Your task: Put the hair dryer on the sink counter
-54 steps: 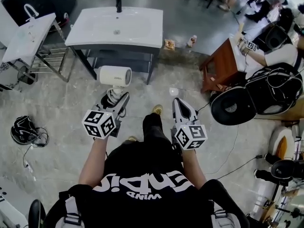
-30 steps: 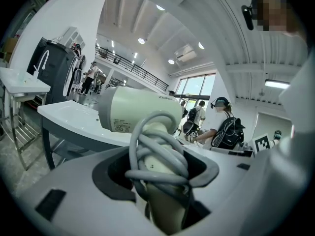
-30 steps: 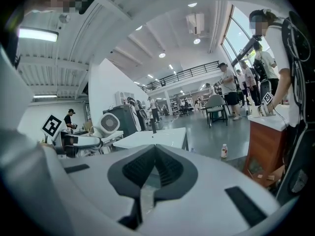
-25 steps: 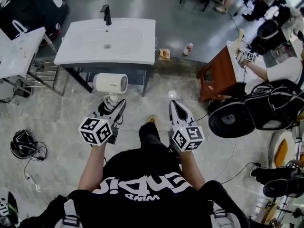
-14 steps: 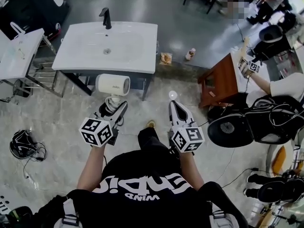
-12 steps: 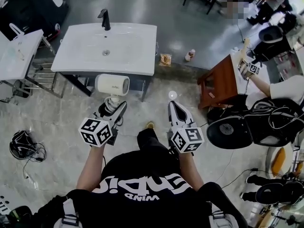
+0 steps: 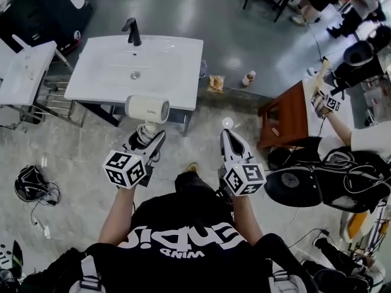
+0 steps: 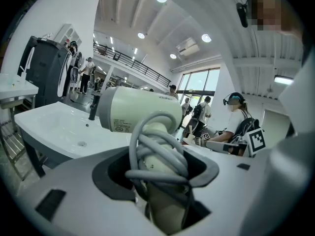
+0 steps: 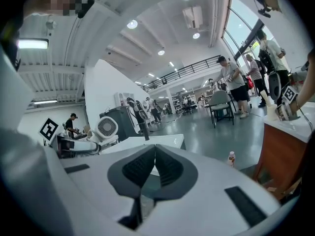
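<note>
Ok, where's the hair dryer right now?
In the head view the hair dryer is left of centre, held upright by its cord-wrapped handle in the left gripper, its barrel showing against the near edge of the white sink counter.

The hair dryer point(image 7: 147, 109) had a smooth, matt cream plastic shell, and a grey rubbery cord point(image 8: 157, 154) was wound round its handle. The left tongs point(image 7: 146, 138) and right tongs point(image 7: 227, 133) were matt white plastic with dark ribbed pads point(image 9: 167, 168). The sink surface point(image 7: 183, 72) looked glossy white, like glazed ceramic, with a matt black tap point(image 7: 131, 32). The floor point(image 7: 79, 157) was pale, veined, polished stone. A side table point(image 7: 284, 118) was reddish-brown wood.
</note>
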Demonstrator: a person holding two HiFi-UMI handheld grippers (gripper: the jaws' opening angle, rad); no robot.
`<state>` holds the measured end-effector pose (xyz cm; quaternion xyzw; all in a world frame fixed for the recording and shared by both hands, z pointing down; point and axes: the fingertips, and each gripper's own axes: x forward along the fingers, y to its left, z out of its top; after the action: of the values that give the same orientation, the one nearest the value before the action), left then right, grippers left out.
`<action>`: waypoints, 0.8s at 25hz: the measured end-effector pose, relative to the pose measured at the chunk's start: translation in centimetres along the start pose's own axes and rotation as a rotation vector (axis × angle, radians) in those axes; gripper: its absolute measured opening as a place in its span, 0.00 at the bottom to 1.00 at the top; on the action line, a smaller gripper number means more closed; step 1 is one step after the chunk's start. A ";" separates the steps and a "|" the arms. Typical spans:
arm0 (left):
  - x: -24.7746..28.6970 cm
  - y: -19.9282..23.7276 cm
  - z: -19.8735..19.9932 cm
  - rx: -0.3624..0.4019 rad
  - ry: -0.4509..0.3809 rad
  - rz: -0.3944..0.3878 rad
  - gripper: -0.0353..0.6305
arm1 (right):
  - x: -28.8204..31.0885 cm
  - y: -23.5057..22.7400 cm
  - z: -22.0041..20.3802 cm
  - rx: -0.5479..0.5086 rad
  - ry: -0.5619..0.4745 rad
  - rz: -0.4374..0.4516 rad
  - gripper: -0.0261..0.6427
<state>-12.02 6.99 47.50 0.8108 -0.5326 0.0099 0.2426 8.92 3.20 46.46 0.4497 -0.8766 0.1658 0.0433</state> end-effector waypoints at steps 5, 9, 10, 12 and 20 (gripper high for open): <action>3.2 0.0 0.9 -0.013 -0.006 0.025 0.47 | 2.1 -2.5 1.3 -0.024 0.020 0.036 0.07; 5.3 -0.1 1.6 -0.019 -0.017 0.048 0.47 | 3.7 -4.5 2.1 -0.029 0.031 0.059 0.07; 5.7 -0.1 1.7 -0.019 -0.018 0.054 0.47 | 4.0 -4.9 2.2 -0.028 0.034 0.065 0.07; 6.3 -0.2 1.9 -0.024 -0.019 0.068 0.47 | 4.6 -5.4 2.4 -0.027 0.040 0.081 0.07; 7.5 -0.4 2.0 -0.015 -0.008 0.093 0.47 | 5.8 -7.1 2.4 -0.013 0.051 0.104 0.07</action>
<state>-8.88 -0.18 47.60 0.7834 -0.5707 0.0141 0.2458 11.32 -5.96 47.27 0.3991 -0.8983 0.1736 0.0597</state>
